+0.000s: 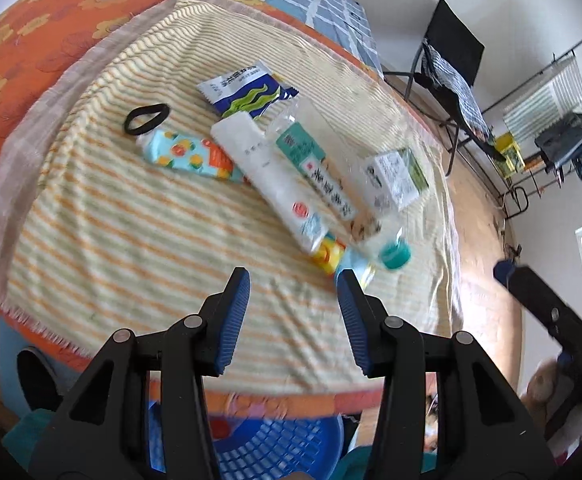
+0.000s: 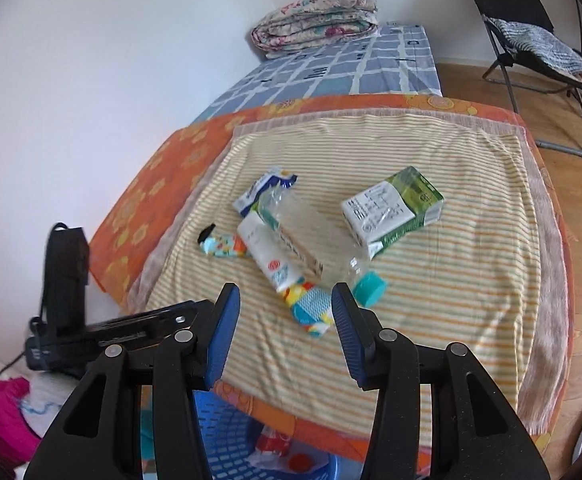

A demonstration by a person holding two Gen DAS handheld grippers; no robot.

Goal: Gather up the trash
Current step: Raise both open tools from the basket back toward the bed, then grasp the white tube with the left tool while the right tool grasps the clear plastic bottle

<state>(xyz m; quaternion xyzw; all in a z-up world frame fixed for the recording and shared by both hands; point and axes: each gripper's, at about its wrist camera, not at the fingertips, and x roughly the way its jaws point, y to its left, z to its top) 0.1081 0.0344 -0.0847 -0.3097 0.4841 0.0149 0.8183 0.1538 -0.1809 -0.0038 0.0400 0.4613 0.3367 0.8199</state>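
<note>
Trash lies on a striped yellow cloth (image 1: 131, 220) (image 2: 451, 280): a white tube (image 1: 275, 176) (image 2: 269, 258), a clear plastic bottle with a teal cap (image 1: 395, 255) (image 2: 367, 289), a green-and-white carton (image 1: 397, 178) (image 2: 391, 210), a blue-white wrapper (image 1: 247, 90) (image 2: 263, 188), a colourful patterned packet (image 1: 187, 154) (image 2: 309, 310) and a black hair band (image 1: 147, 119). My left gripper (image 1: 295, 280) is open and empty, just short of the bottle cap. My right gripper (image 2: 285, 294) is open and empty, over the packet's near end.
A blue plastic basket (image 1: 275, 448) (image 2: 227, 436) with some trash sits below the bed's near edge. An orange flowered sheet (image 1: 23, 52) surrounds the cloth. A black folding chair (image 1: 451, 64) (image 2: 531, 32) and a rack (image 1: 551, 120) stand on the wooden floor. A folded quilt (image 2: 319, 16) lies at the bed's far end.
</note>
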